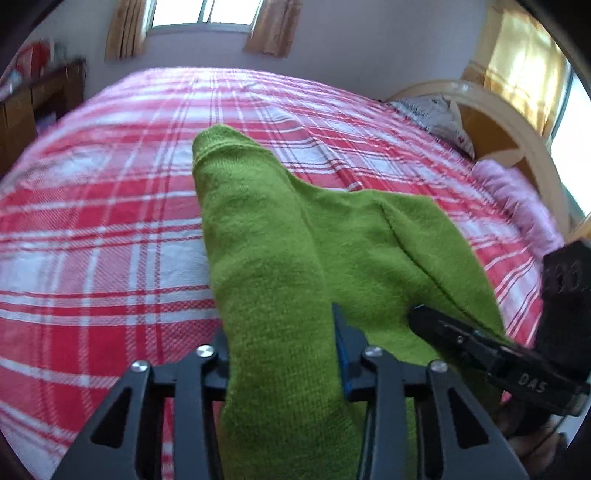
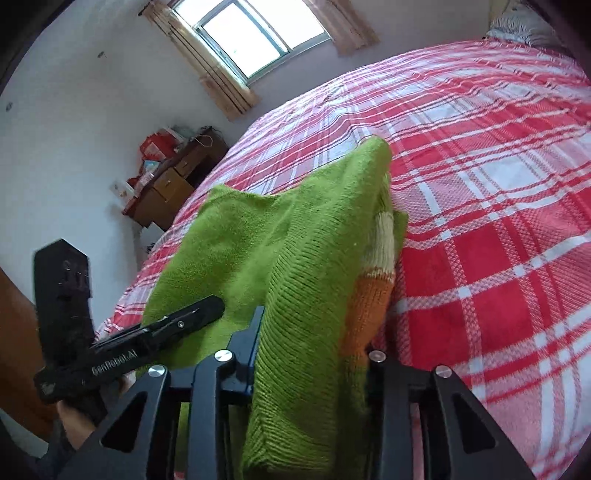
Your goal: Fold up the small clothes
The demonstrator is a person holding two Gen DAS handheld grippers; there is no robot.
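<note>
A small green knitted sweater (image 1: 280, 236) with a cream and orange band (image 2: 373, 280) hangs stretched above the red plaid bed (image 1: 92, 240). My left gripper (image 1: 282, 354) is shut on a sleeve or edge of the sweater, which drapes over its jaws. My right gripper (image 2: 310, 350) is shut on another edge of the sweater (image 2: 295, 258). Each gripper shows in the other's view: the right one (image 1: 480, 350) at lower right, the left one (image 2: 147, 339) at lower left. The fingertips are hidden by the cloth.
The bed (image 2: 498, 221) fills both views. A wooden headboard (image 1: 498, 122) with pillows (image 1: 436, 114) and a pink cloth (image 1: 517, 203) stands at the right. A wooden desk (image 2: 173, 184) with red items stands by the wall under a curtained window (image 2: 255, 33).
</note>
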